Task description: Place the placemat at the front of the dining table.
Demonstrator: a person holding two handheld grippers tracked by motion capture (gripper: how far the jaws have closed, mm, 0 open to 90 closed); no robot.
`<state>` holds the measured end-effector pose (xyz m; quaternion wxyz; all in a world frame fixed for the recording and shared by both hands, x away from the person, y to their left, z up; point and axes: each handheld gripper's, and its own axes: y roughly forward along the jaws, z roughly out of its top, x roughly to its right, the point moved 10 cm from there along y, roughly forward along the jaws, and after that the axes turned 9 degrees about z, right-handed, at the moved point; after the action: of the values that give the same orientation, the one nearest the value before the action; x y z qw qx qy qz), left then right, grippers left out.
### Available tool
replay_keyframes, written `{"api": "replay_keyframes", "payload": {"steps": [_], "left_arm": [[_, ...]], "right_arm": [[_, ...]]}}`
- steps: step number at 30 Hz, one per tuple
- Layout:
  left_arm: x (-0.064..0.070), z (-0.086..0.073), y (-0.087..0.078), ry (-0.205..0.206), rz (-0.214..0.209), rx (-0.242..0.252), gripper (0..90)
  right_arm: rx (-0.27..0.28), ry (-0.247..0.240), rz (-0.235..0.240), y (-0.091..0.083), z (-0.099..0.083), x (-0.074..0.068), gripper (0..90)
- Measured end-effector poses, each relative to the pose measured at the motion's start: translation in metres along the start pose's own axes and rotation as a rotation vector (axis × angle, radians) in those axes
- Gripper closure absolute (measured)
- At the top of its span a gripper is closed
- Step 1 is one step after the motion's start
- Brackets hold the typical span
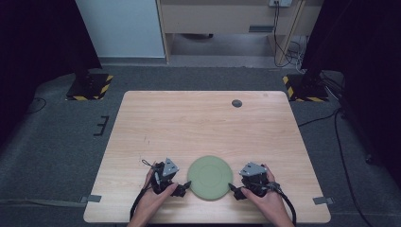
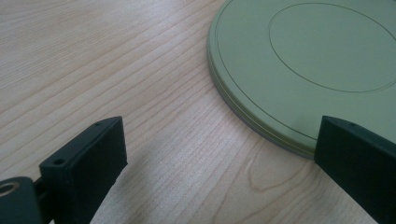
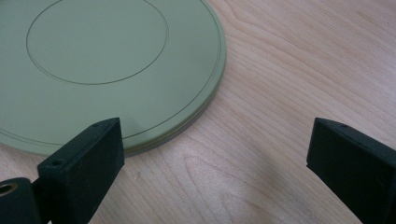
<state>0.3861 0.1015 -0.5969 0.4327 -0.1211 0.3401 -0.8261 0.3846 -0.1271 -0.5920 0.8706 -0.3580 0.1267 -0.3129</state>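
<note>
Green plate [image 1: 210, 177] lies upside down, flat on table [image 1: 198, 123] near front edge, betw. left gripper [image 1: 183, 187] & right gripper [image 1: 233, 189]; both spread wide, holding nothing. Looks stiff, light, smooth, prob. slippery. Low rim, so pinch at opp. edges.

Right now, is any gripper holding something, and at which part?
Nothing is held. Both the left gripper and the right gripper have jaws open beside the rim of the green plate.

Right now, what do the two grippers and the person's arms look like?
Both the left gripper and the right gripper are black, each topped by a grey three-cornered plate, with blocky black jaws and a black cable trailing back. The forearms are bare, no sleeves in view.
</note>
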Motion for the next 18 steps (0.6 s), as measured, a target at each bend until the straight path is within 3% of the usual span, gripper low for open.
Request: {"api": "replay_keyframes", "payload": {"steps": [18], "left_arm": [[-0.0025, 0.0034, 0.0034, -0.012, 0.025, 0.004, 0.1]], "right_arm": [[-0.002, 0.014, -0.026, 0.0006, 0.0011, 0.0032, 2.8]]}}
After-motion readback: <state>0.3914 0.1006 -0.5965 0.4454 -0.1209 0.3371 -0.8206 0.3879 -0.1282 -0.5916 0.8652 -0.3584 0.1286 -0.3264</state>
